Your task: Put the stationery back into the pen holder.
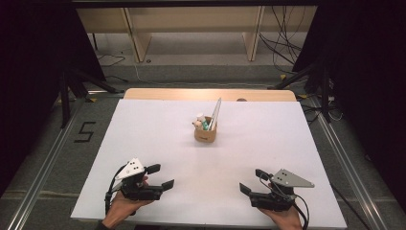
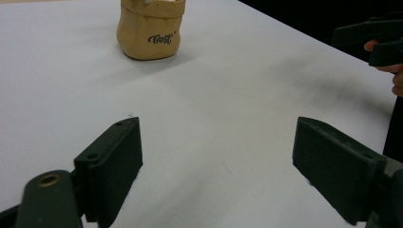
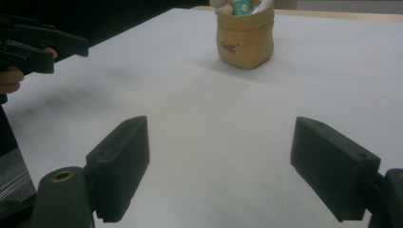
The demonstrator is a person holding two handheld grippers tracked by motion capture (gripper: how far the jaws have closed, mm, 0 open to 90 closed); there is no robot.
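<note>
A small tan paper bag (image 1: pixel 205 133) stands upright near the middle of the white table (image 1: pixel 143 139), holding a few small items and a long flat white piece that leans up and to the right. The bag (image 2: pixel 149 31) carries dark lettering in the left gripper view, and the bag (image 3: pixel 245 37) sits far off in the right gripper view too. My left gripper (image 1: pixel 160 176) rests open at the near left edge, nothing between its jaws. My right gripper (image 1: pixel 253 181) rests open at the near right edge, equally bare. Both point toward the table's middle, well short of the bag.
A light wooden strip (image 1: pixel 210 94) runs along the table's far edge. Beyond it are wooden shelf frames (image 1: pixel 191 28) and loose cables on the floor. Dark stands (image 1: pixel 64 91) flank the table. A floor marking "5" (image 1: pixel 85 132) lies at the left.
</note>
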